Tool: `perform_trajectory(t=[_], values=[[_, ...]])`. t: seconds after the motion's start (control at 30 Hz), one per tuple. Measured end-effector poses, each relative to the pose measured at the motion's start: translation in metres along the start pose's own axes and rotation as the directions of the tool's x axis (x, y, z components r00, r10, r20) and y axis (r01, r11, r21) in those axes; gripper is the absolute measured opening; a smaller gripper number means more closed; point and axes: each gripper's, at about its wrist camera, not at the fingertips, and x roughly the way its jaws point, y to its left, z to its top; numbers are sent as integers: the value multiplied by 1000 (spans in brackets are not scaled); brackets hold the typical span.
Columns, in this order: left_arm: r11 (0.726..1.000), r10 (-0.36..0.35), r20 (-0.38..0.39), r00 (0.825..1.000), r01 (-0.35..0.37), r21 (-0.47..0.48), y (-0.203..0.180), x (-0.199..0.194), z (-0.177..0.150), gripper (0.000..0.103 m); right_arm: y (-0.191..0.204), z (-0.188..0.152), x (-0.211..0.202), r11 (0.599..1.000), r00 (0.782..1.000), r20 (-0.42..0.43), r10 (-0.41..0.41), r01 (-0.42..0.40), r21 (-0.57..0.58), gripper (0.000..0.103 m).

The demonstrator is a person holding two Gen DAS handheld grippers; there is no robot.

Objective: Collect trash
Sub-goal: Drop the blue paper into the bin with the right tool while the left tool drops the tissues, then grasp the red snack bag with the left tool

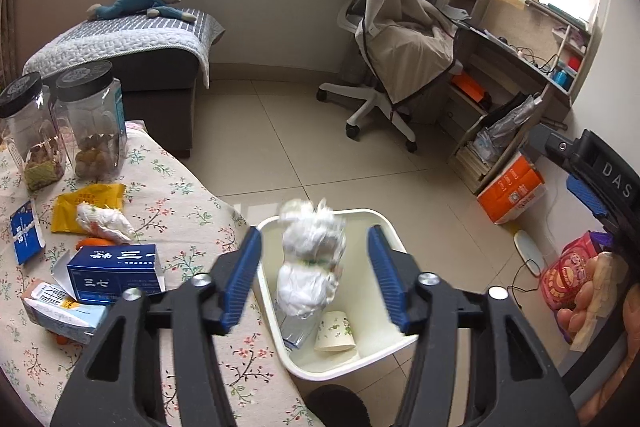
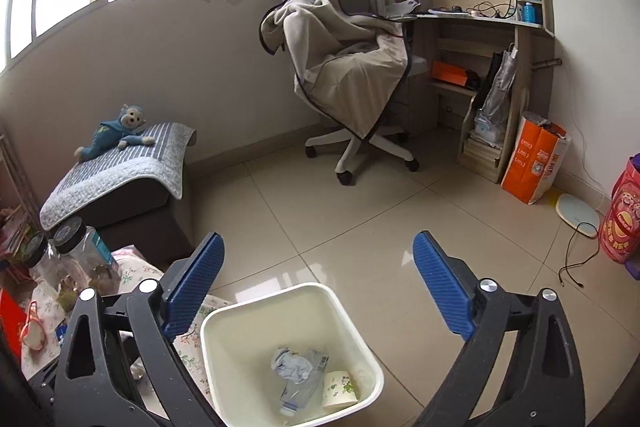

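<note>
A white trash bin (image 1: pixel 390 227) stands on the floor beside the floral table; it also shows in the right wrist view (image 2: pixel 244 311). My left gripper (image 1: pixel 314 275) is open above the bin. A crumpled white wrapper (image 1: pixel 310 259) is blurred in mid-air between its fingers, free of both pads. In the bin lie a paper cup (image 1: pixel 335 331) and a crushed plastic bottle (image 2: pixel 298 383). My right gripper (image 2: pixel 318 287) is open and empty above the bin. More trash lies on the table: another white wrapper (image 1: pixel 106 221), a yellow packet (image 1: pixel 90 203), a blue box (image 1: pixel 114 273).
Two black-lidded jars (image 1: pixel 90 119) stand at the table's far edge. A blanket-draped office chair (image 2: pixel 352 67), a desk (image 2: pixel 480 23), an orange bag (image 2: pixel 534 157) and a padded bench with a blue plush (image 2: pixel 116 133) ring the tiled floor.
</note>
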Motion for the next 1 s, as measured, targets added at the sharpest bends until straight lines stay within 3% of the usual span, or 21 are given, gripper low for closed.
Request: perform_trajectory(t=[0.2, 0.43, 0.67, 0.93, 1.0], values=[[1000, 27, 9, 1000, -27, 9, -3, 0, 0, 72, -4, -4, 5, 999, 999, -27, -39, 38, -34, 96], [984, 170, 116, 979, -174, 29, 13, -35, 10, 82, 33, -12, -7, 990, 1000, -6, -15, 14, -143, 96], [955, 292, 209, 933, -296, -12, 44, -75, 17, 90, 76, -19, -25, 975, 999, 14, 42, -38, -218, 96], [901, 429, 274, 861, -428, -69, 87, -113, 16, 92, 127, -25, -39, 961, 992, 2, 123, -119, -248, 96], [895, 444, 272, 854, -436, -92, 101, -121, 16, 92, 141, -29, -41, 956, 990, -7, 142, -139, -258, 96]])
